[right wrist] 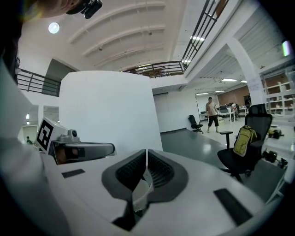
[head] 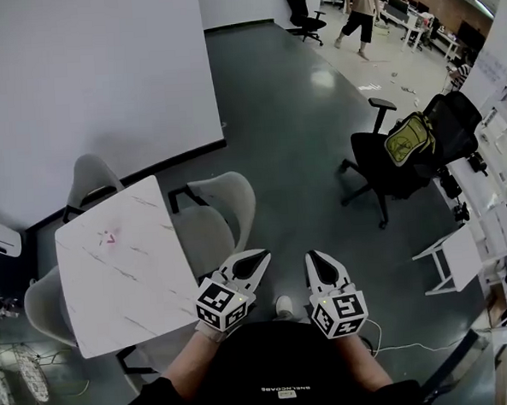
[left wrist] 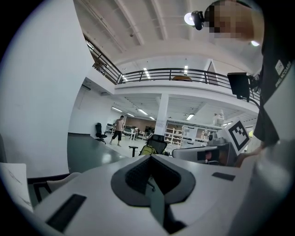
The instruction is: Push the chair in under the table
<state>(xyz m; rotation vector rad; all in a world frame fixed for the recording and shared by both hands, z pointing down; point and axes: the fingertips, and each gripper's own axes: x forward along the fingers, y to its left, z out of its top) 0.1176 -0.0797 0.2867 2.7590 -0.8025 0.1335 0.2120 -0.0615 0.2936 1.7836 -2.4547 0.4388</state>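
Even overhead light fills the head view and leaves no hard shadows. The white wall (head: 83, 71) reads bright and almost featureless, and the dark floor (head: 282, 110) carries a soft glare patch near the top. Straight lines bow toward that view's edges.

Both gripper views are fisheye circles with black corners. A ceiling lamp (left wrist: 189, 18) burns out to white in the left gripper view, and a second lamp (right wrist: 54, 27) does so in the right. The left gripper (left wrist: 150, 157) and right gripper (right wrist: 146, 151) sit close to their lenses and look soft, while the distant hall is fairly sharp.
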